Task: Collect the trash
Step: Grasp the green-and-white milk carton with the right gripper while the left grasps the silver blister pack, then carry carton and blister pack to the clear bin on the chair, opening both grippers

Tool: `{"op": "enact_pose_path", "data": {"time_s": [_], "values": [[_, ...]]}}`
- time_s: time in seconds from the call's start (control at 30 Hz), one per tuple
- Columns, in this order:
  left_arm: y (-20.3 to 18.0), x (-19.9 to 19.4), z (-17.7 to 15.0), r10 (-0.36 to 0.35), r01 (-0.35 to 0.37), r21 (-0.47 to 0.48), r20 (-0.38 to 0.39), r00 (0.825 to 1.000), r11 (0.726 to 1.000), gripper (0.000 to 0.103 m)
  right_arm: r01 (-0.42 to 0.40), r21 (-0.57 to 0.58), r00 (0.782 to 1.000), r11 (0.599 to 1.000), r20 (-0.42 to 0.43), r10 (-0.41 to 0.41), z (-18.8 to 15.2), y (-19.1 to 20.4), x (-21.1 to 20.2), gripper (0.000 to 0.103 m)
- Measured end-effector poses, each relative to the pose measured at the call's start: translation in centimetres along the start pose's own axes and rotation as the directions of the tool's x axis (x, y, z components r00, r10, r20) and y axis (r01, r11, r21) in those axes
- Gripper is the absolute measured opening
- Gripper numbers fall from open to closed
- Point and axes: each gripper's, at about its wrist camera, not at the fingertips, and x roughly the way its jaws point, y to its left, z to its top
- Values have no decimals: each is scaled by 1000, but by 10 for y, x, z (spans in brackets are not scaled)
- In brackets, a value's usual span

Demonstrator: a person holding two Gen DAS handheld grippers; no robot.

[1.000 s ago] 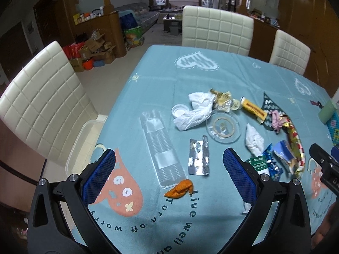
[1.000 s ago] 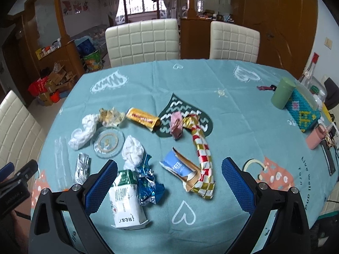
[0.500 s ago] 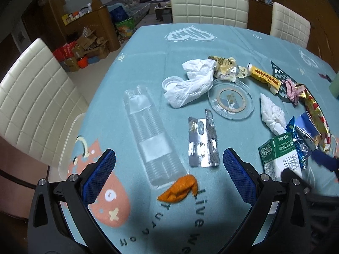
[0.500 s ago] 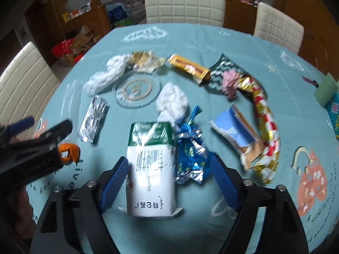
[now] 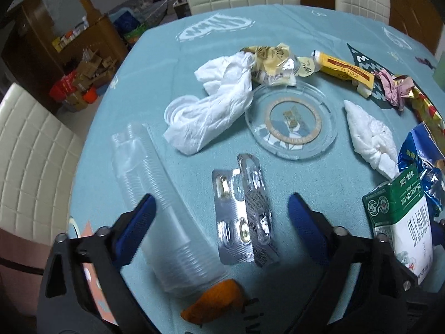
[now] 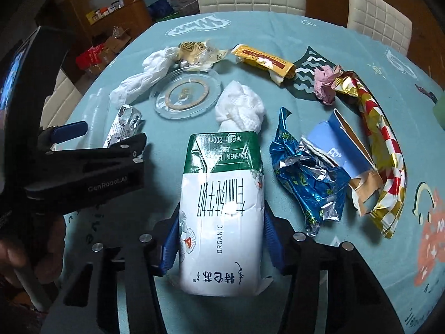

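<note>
A white and green milk carton [image 6: 222,208] lies flat on the teal tablecloth [image 6: 278,19]. My right gripper [image 6: 221,239] straddles its lower half; the jaws are closing and the blue pads touch its two sides. The carton [image 5: 400,217] also shows at the right edge of the left wrist view. My left gripper [image 5: 219,199] hangs low over a silver blister pack [image 5: 242,208]. Its jaws are closing but still stand wide, with the pack and the edge of a clear cup stack [image 5: 164,217] between them, touching neither. From the right wrist view, the left gripper [image 6: 115,132] is over the blister pack [image 6: 125,122].
Scattered around are white tissue wads [image 5: 219,105] [image 6: 240,105], a clear glass dish [image 5: 290,119], a yellow wrapper [image 6: 264,61], a blue foil wrapper [image 6: 303,172], a torn blue box [image 6: 342,144], red-gold wrapping [image 6: 381,128] and an orange peel [image 5: 214,303]. White chairs [image 5: 30,153] ring the table.
Both grippers have come down close to the table. The right jaws narrowed onto the milk carton. The left jaws narrowed a little over the blister pack.
</note>
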Motion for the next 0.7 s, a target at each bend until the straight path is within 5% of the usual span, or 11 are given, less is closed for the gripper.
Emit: {"op": "enact_pose_path", "data": {"time_s": [0.07, 0.13, 0.43, 0.7], "values": [[-1, -3, 3, 10, -10, 11, 24, 1000, 1000, 68, -5, 0, 1000, 1000, -3, 5, 0, 1, 0, 51], [1, -8, 4, 6, -6, 3, 46, 999, 1000, 32, -14, -4, 1000, 1000, 3, 14, 3, 1, -2, 51], [15, -40, 1, -91, 95, -36, 114, 989, 995, 28, -12, -41, 998, 999, 63, 15, 19, 9, -21, 51], [36, -76, -11, -51, 69, -102, 166, 985, 992, 28, -45, -115, 992, 992, 112, 58, 25, 35, -43, 51]]}}
